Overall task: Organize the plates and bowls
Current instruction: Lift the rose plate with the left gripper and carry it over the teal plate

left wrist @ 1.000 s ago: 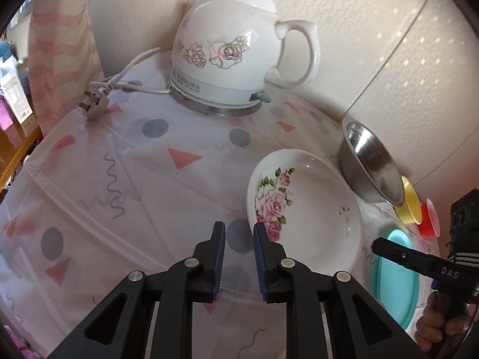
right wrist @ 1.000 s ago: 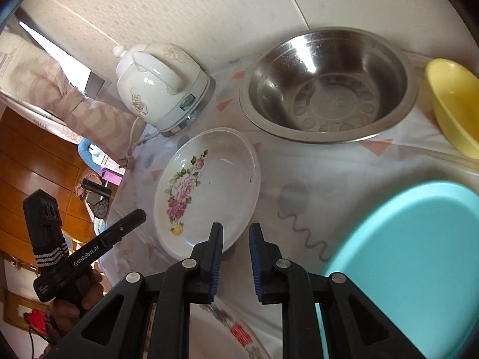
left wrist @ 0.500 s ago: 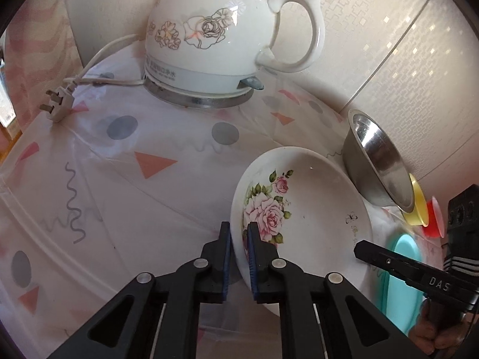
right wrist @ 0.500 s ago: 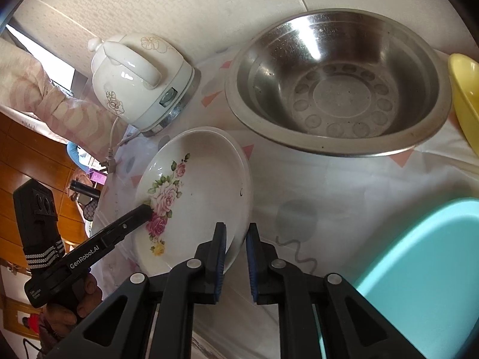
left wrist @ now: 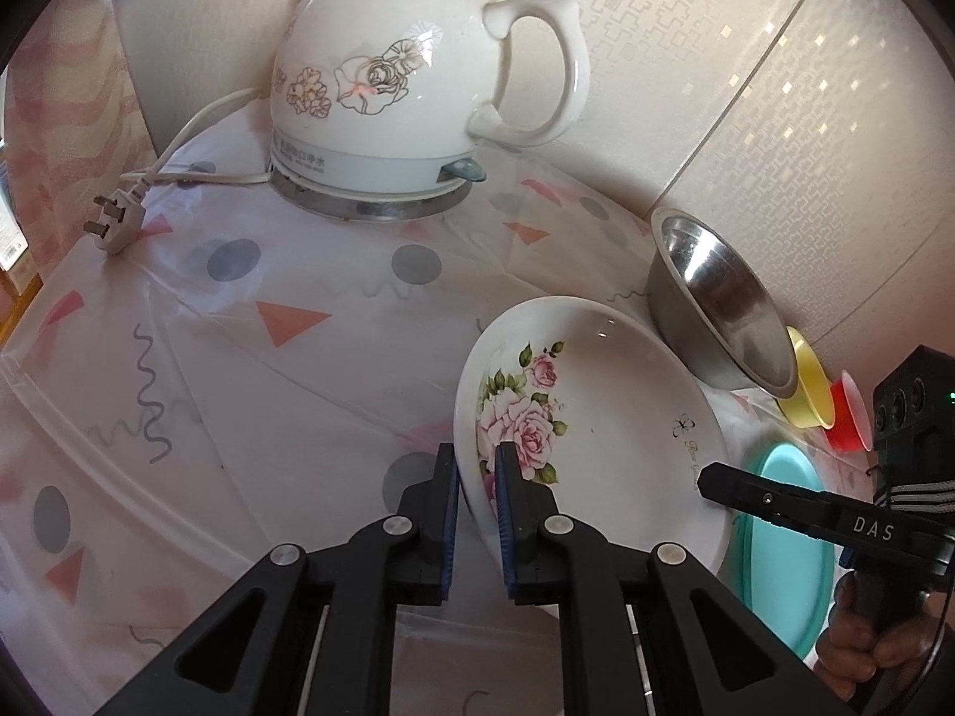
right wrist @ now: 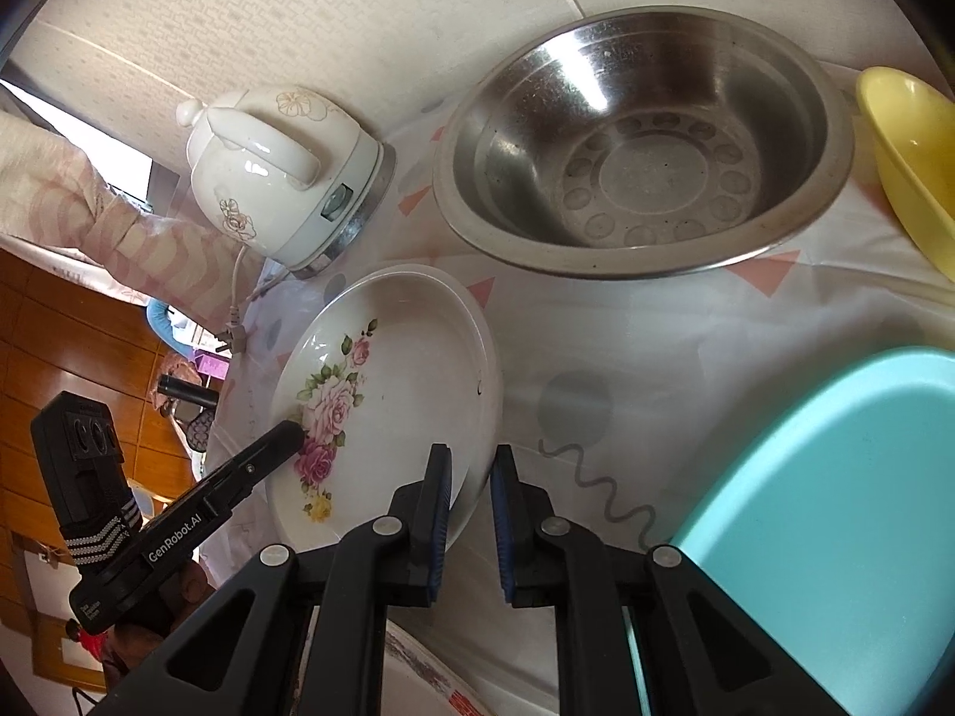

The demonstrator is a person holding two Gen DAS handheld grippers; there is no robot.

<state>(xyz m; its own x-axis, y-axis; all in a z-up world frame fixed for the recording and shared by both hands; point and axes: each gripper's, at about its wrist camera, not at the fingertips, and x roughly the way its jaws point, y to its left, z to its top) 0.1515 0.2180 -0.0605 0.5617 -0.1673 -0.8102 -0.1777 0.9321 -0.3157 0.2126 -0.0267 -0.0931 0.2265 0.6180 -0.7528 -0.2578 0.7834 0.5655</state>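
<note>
A table under a clear plastic cover (left wrist: 286, 370) printed with grey dots, pink triangles and squiggles, pushed against a cream patterned wall (left wrist: 746, 59). At the far left a pink-and-white striped curtain (left wrist: 42, 119), and from the right wrist camera a wooden floor (right wrist: 54, 310) shows beyond the table edge.

Take the white ceramic electric kettle (left wrist: 418, 89) as the landmark, sitting on its metal base at the back, handle turned toward the wall side, its cord and plug (left wrist: 116, 218) trailing off to its left.

In front of the kettle and a little to its right lies the oval rose-patterned plate (left wrist: 597, 417). Its long axis runs from the near table edge back toward the stainless steel bowl (right wrist: 644, 143), and the rose spray sits on the side nearer the kettle's front.

The left gripper (left wrist: 477, 501) is clamped on the plate's near-left rim, one blue pad inside, one outside. The right gripper (right wrist: 471, 501) is pinched on the opposite rim, the side away from the kettle.

Further from the kettle, past the steel bowl, a yellow bowl (left wrist: 809, 388) and then a small red one (left wrist: 850, 417). Nearer than those, just beside the rose plate, a turquoise plate (right wrist: 835, 477).
</note>
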